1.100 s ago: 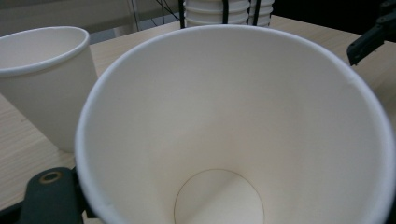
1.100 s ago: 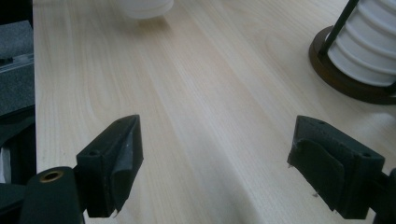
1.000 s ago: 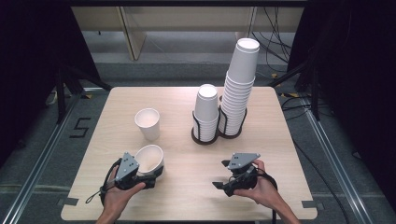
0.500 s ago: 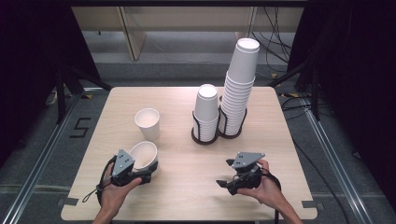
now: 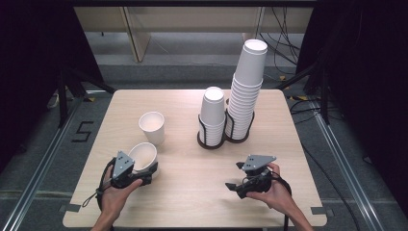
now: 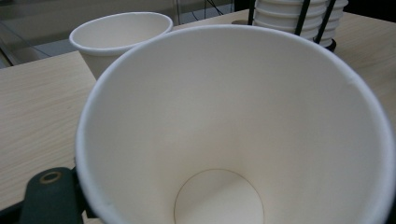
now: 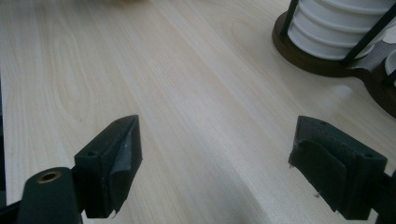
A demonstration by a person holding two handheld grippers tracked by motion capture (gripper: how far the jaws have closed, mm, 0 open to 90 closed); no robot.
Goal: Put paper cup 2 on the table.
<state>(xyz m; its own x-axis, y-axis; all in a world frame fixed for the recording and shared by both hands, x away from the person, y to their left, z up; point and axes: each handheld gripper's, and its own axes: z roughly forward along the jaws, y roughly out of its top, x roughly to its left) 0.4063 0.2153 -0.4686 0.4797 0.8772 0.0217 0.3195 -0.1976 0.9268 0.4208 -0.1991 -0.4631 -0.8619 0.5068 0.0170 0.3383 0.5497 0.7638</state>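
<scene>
A: Hidden or cut off?

B: Hard to see the left gripper (image 5: 144, 172) jaws in the left gripper view, blocked by a white paper cup (image 6: 233, 130) right in front of the lens. Near rim cut off at the bottom edge. Seen from the high view, jaws clamped on that cup, tilted, mouth turned back toward the gripper.

A: Anything inside?

B: Empty, bare round bottom showing. Second cup (image 6: 120, 39) upright just beyond the held one, also empty, apart from it in the high view (image 5: 152, 127).

A: And the right side?

B: Right gripper (image 7: 217, 161) with jaws wide apart, holding nothing, low over bare wooden table (image 7: 187, 93). Ahead of its right jaw, a dark cup holder (image 7: 317, 63), cut off at the frame edge, cups stacked upside down within its wire loops.

A: Rest of the layout?

B: From above, short stack (image 5: 212, 111) and tall stack (image 5: 248, 82) side by side in the holder, well ahead of both grippers. Nothing between the open jaws and the holder.
</scene>
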